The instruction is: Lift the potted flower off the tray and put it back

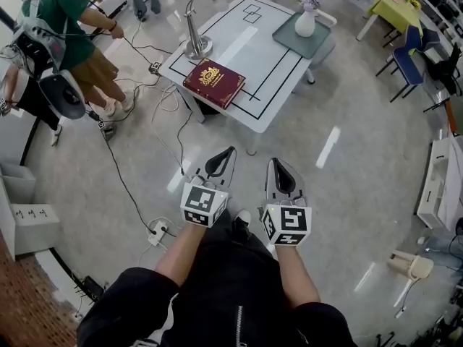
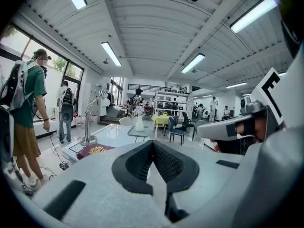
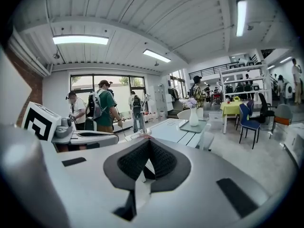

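The potted flower, a white vase (image 1: 305, 24) with pale purple blooms, stands upright on a grey-green tray (image 1: 292, 42) at the far right corner of a white table (image 1: 249, 60). Both grippers hang close to my body, well short of the table and over bare floor. My left gripper (image 1: 231, 150) is shut with nothing in it, and so is my right gripper (image 1: 275, 162). The left gripper view shows the left gripper (image 2: 153, 142) with its jaws together, and the vase (image 2: 139, 123) small in the distance. In the right gripper view the right gripper (image 3: 149, 139) points toward the vase (image 3: 194, 118).
A desk lamp (image 1: 195, 42) and a dark red book (image 1: 213, 82) sit on the table's near side. Cables (image 1: 141, 161) and a power strip (image 1: 158, 230) lie on the floor at the left. A person (image 1: 69, 27) stands far left. Blue chairs (image 1: 409, 63) are far right.
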The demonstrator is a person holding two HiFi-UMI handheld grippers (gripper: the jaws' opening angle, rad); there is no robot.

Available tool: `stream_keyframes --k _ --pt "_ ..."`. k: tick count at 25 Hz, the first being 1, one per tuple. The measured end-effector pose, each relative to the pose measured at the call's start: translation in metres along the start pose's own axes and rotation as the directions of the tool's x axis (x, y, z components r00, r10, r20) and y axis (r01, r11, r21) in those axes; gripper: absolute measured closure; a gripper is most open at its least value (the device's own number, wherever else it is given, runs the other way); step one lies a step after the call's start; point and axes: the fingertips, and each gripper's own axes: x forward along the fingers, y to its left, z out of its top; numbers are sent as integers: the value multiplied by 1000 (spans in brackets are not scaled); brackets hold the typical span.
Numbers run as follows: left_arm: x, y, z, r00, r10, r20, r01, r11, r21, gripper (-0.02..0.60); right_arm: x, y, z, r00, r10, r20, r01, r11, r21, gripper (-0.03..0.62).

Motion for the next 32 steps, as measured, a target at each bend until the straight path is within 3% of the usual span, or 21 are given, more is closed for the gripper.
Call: stream_keyframes --k 13,27,32 --pt "105 -7 6 998 -61 -6 61 998 0 575 43 -73 10 1000 -29 -12 29 1000 -8 588" --pt "307 60 33 999 -27 -40 25 999 -45 575 225 -181 67 997 37 -67 -40 998 -40 588" --pt "366 79 54 998 -41 -42 40 999 -28 575 280 -217 92 997 35 -67 -38 998 -41 588"
